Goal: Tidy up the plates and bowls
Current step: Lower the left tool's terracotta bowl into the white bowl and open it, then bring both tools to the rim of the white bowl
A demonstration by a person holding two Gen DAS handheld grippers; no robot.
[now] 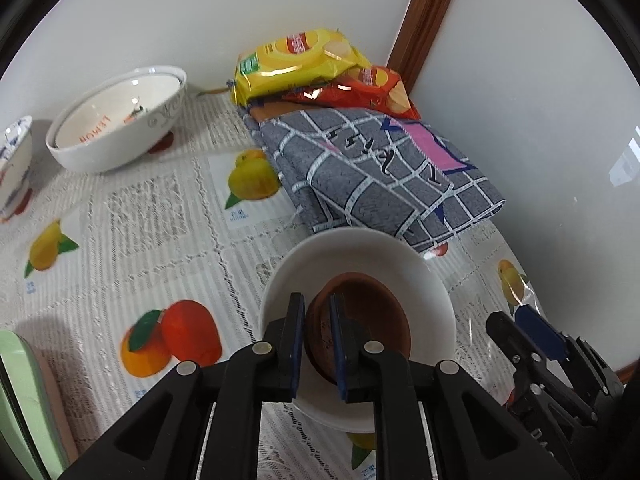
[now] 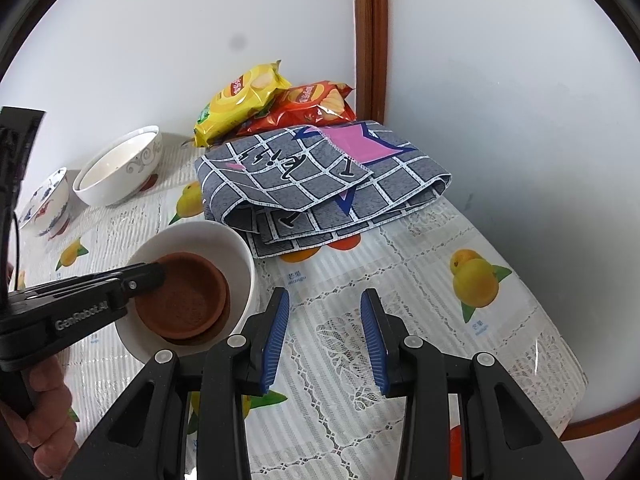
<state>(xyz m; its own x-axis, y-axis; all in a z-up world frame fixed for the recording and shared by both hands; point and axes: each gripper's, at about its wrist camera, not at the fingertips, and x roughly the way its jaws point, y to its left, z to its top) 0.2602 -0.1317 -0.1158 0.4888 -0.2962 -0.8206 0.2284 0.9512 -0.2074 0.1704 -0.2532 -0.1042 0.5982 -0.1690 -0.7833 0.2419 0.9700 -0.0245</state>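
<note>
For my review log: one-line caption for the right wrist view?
Left gripper clamps brown dish inside white bowl; right gripper open above tablecloth.

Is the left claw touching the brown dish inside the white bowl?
Touching. In the left wrist view the left claw has its fingers closed on the rim of the brown dish, which sits in the white bowl; the right wrist view agrees.
</note>
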